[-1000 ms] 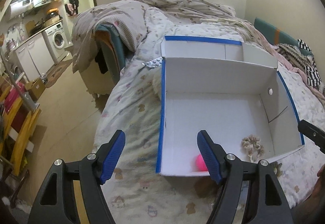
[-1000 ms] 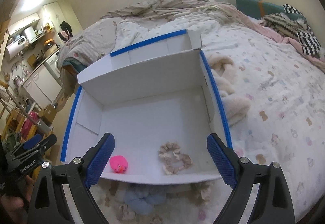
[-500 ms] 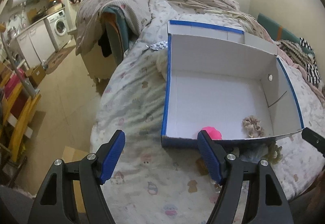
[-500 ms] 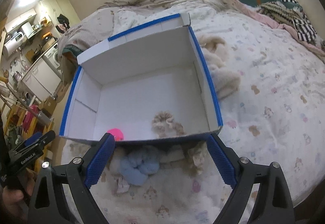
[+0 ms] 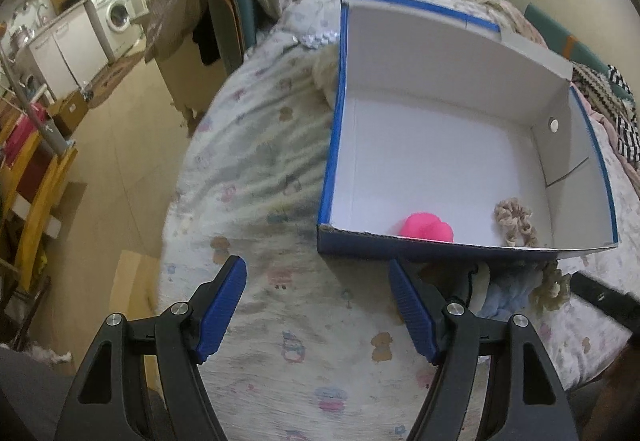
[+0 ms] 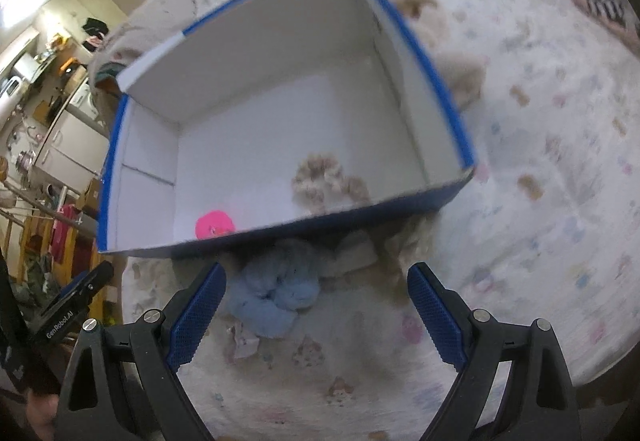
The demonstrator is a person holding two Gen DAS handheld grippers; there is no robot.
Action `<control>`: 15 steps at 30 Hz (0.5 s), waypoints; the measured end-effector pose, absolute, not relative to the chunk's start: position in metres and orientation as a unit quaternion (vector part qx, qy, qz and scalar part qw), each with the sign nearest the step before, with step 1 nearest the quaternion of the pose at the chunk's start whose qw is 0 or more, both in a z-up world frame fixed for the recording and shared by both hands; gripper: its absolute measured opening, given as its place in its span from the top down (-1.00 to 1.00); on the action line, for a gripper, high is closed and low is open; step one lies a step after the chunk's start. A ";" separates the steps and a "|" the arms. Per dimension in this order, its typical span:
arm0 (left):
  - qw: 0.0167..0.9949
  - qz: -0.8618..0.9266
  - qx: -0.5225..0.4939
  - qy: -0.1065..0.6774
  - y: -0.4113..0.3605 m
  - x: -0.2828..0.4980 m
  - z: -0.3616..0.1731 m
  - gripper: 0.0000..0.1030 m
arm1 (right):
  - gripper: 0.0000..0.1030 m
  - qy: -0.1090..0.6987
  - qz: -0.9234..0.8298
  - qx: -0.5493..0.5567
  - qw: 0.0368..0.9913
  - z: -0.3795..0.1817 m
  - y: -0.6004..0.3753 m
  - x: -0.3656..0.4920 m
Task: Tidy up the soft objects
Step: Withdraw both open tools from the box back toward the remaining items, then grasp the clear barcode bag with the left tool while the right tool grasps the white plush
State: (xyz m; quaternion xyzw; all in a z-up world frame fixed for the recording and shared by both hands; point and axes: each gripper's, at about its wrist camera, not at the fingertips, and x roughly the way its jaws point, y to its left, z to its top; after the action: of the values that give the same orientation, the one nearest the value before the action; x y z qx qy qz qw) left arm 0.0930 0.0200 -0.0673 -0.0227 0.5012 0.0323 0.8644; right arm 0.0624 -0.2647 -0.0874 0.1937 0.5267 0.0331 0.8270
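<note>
Bed (image 5: pixel 280 161) with patterned sheet, floor to its left. Right gripper (image 6: pixel 316 305): jaws apart, empty, blue plush (image 6: pixel 272 293) between them, just beyond the tips. Left gripper (image 5: pixel 316 305): jaws apart, empty, over bare sheet. Box (image 6: pixel 400 81) beyond holds pink toy (image 6: pixel 214 225) and scrunchie (image 6: pixel 324 181); bed edge near its left side.

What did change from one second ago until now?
Both grippers, left gripper and right gripper, drew back from the box, open, holding nothing; the blue plush outside it came into view. The pink toy and beige scrunchie stayed inside.
</note>
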 end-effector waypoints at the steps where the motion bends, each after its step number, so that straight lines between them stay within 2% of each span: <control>1: 0.862 0.031 -0.026 0.506 0.019 0.095 -0.070 -0.38 | -0.90 0.538 0.034 0.196 0.819 -0.094 -0.262 0.065; 13: 0.845 0.029 -0.028 0.533 0.015 0.109 -0.091 -0.39 | -0.89 0.612 0.053 0.200 0.763 -0.153 -0.219 0.094; 14: 0.843 0.031 -0.030 0.535 0.017 0.110 -0.093 -0.39 | -0.71 0.613 0.053 0.192 0.765 -0.153 -0.216 0.095; 15: 0.842 0.033 -0.033 0.538 0.018 0.111 -0.095 -0.38 | -0.39 0.611 0.054 0.185 0.768 -0.152 -0.215 0.096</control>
State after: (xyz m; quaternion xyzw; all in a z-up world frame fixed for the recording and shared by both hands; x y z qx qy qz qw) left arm 0.1107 0.0184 -0.0952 -0.0328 0.5381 0.0326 0.8416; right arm 0.0957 -0.2146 -0.1525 0.1854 0.6111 0.0537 0.7676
